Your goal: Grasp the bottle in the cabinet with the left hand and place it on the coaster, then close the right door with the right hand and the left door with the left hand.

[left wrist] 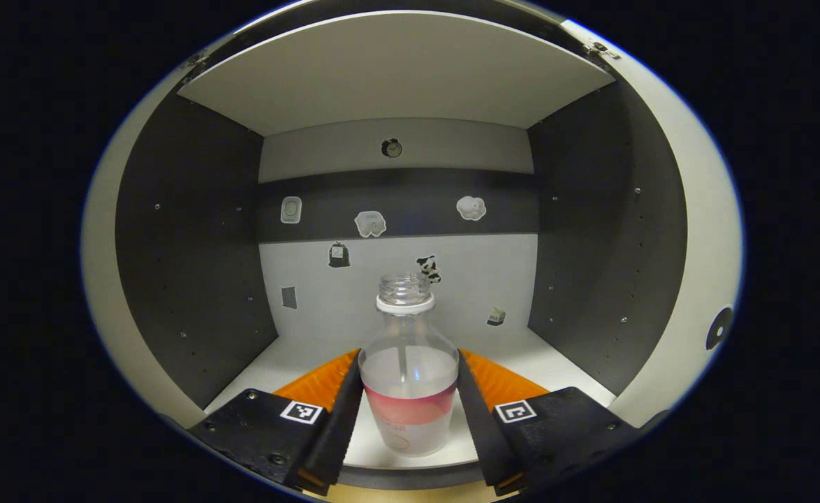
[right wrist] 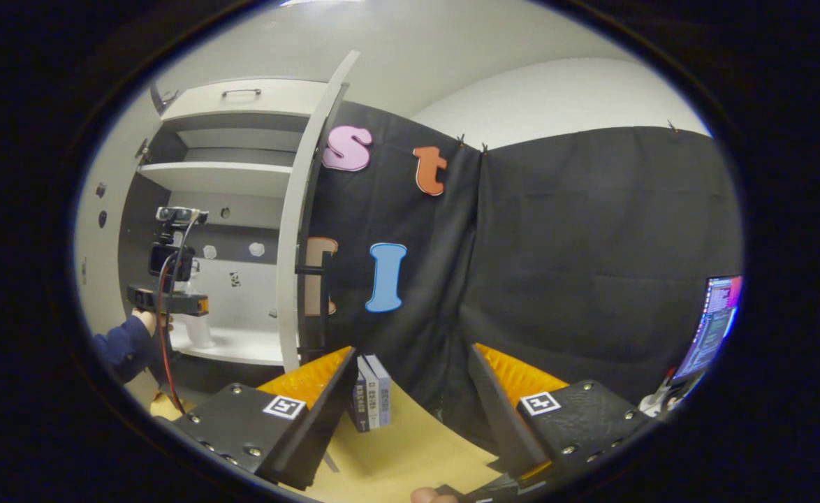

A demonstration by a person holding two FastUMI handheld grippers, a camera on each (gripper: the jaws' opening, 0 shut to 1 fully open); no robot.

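A clear, capless bottle with a pink label band stands on the white bottom shelf of the open cabinet. My left gripper reaches into the cabinet, with one finger against each side of the bottle at label height. In the right gripper view, that left gripper sits inside the cabinet, held by a hand in a blue sleeve, with the bottle just below it. My right gripper hangs open over the wooden table, holding nothing.
Both cabinet doors stand open: the right door edge-on towards my right gripper, the left door swung out at the far side. An upper shelf spans above the bottle. Small books stand on the table; a monitor glows at right.
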